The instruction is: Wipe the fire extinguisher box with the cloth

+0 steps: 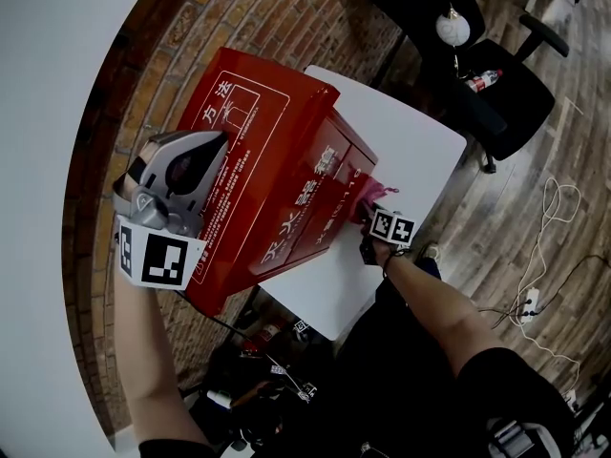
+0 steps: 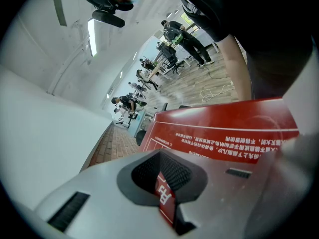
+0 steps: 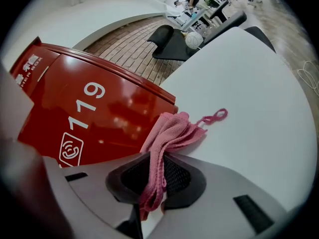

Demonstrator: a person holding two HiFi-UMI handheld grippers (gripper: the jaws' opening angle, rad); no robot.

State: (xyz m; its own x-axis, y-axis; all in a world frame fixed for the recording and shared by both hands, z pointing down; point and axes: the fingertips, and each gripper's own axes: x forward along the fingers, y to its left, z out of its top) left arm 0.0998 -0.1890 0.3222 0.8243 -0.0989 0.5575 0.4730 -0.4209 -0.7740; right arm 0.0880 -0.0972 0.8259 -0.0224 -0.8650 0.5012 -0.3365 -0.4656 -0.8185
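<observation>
Standing on a white desk (image 1: 410,132) against a brick wall (image 1: 286,17), with plank floor (image 1: 516,208) beyond: one fire extinguisher box (image 1: 277,151), glossy red, sloped top, white lettering. One cloth (image 3: 169,133), pink, soft-woven, with a hanging loop, is pinched between the right gripper (image 3: 157,168) jaws and bunched against the box's front by the desk surface. The left gripper (image 1: 218,146) rests on the box's top, jaws a slit apart, red print showing through.
</observation>
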